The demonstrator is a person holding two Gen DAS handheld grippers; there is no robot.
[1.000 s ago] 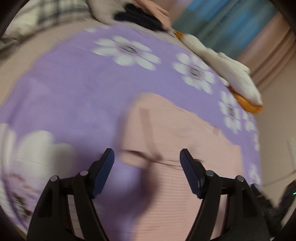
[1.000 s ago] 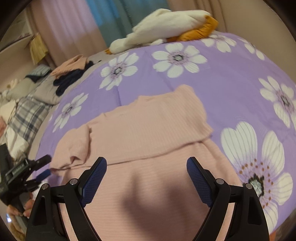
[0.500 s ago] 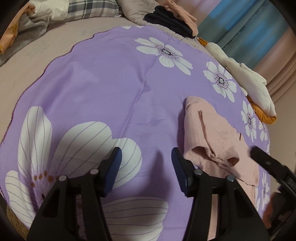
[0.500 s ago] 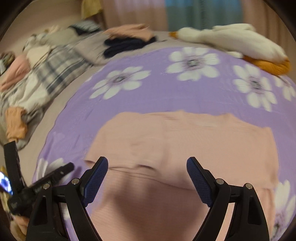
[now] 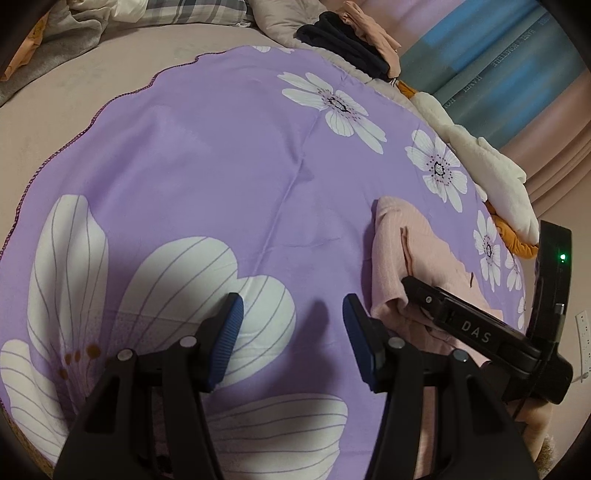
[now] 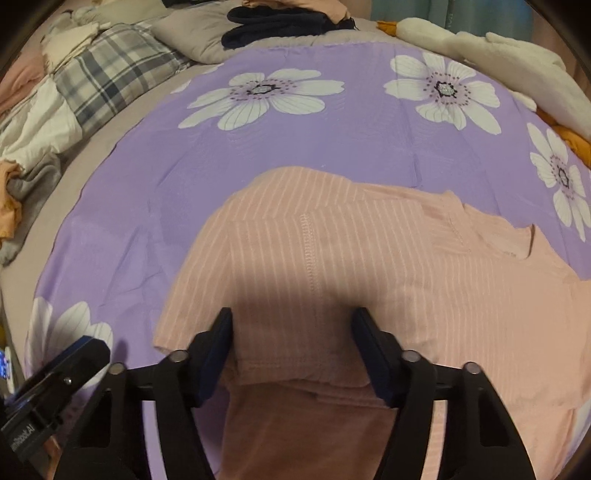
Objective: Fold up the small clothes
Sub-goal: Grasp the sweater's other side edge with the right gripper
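A pink ribbed top (image 6: 354, 266) lies partly folded on a purple flowered sheet (image 6: 295, 140). My right gripper (image 6: 291, 350) is open and low over the top's near folded edge, its jaws astride the fabric. In the left wrist view the top (image 5: 413, 254) lies to the right. My left gripper (image 5: 291, 332) is open and empty over bare sheet (image 5: 221, 177), just left of the top. The right gripper's body (image 5: 480, 332) shows over the top there.
A white and orange plush toy (image 5: 480, 166) lies along the sheet's far edge. Dark and pink folded clothes (image 6: 280, 18) sit on a grey pillow at the back. Plaid bedding and crumpled clothes (image 6: 92, 77) lie at the far left.
My left gripper has moved left off the top onto bare sheet and its jaws have narrowed. My right gripper has moved left and lower onto the top's folded edge, jaws narrowed.
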